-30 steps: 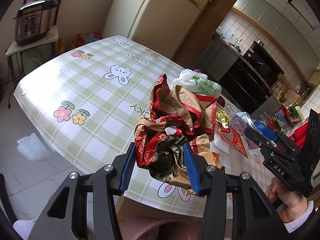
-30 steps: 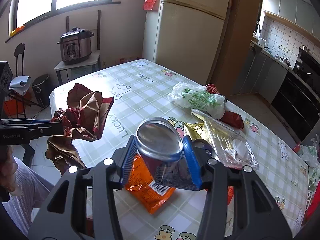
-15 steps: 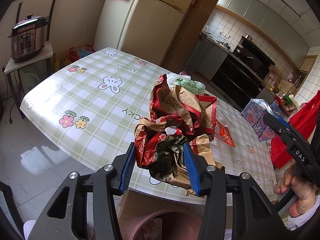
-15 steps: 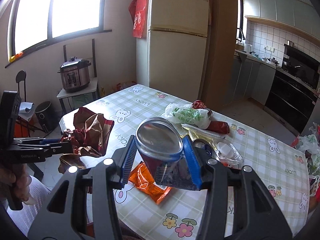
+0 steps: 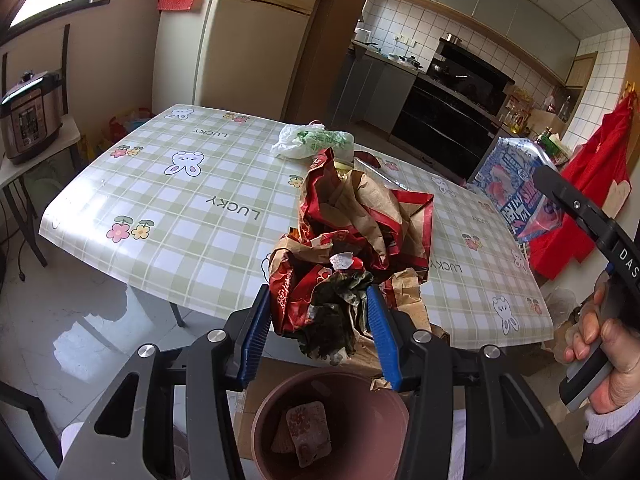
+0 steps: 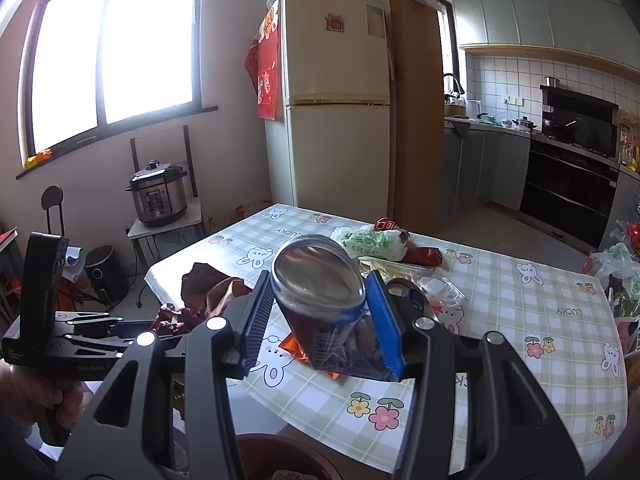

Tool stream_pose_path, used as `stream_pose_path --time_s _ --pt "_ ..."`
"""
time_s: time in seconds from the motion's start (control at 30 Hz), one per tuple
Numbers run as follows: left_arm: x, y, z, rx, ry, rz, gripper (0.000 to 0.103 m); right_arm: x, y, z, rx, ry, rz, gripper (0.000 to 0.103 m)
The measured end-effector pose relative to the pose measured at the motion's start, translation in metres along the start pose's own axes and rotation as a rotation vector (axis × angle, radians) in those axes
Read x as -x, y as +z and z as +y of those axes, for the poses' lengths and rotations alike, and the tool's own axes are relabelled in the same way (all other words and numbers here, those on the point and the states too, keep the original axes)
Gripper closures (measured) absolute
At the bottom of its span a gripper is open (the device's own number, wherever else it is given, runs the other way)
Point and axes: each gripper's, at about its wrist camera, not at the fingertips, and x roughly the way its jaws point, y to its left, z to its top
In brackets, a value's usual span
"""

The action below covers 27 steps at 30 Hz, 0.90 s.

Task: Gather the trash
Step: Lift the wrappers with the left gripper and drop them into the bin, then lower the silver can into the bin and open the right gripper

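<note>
My left gripper [image 5: 318, 300] is shut on a crumpled red-and-brown paper bag [image 5: 352, 232], held off the table's near edge. Right below it stands a brown bin [image 5: 256, 432] with a few scraps inside. My right gripper [image 6: 320, 292] is shut on a blue printed can [image 6: 316, 280], its shiny end facing the camera. In the left wrist view the can [image 5: 516, 188] hangs at the right in the right gripper [image 5: 548, 180], with a hand [image 5: 604, 344] on the handle. In the right wrist view the left gripper [image 6: 148, 324] holds the paper bag [image 6: 208, 288] at the left.
On the green checked table [image 6: 520, 320] lie a white-and-green plastic bag [image 6: 368, 242], a red packet [image 6: 424, 256], a clear plastic box [image 6: 436, 292] and an orange wrapper [image 6: 294, 348]. A fridge [image 6: 340, 100] stands behind, a pressure cooker [image 6: 156, 196] at the left.
Both grippers have drawn back from the table and risen, each keeping its load. The table looks farther off, and the brown bin has come into view under the left gripper.
</note>
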Motion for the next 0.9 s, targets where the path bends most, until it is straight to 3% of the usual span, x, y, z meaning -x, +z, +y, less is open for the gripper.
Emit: stream_pose_path --time_s 0.2,0.5,0.67,0.9 --pt "0.016 -0.030 -0.013 -0.033 -0.032 0.014 0.056 0.033 -0.021 0.009 -0.019 -0.002 -0.012 0.054" --pt "0.009 -0.076 -0.027 -0.079 -0.076 0.109 0.053 0.074 -0.052 0.019 -0.042 -0.029 -0.015 0.054" --pt "0.014 -0.073 -0.034 -0.080 -0.101 0.081 0.037 0.082 -0.048 0.019 -0.041 -0.033 -0.024 0.054" --pt "0.034 -0.053 -0.020 -0.044 -0.020 -0.016 0.013 0.084 -0.041 0.026 -0.029 -0.009 -0.031 0.054"
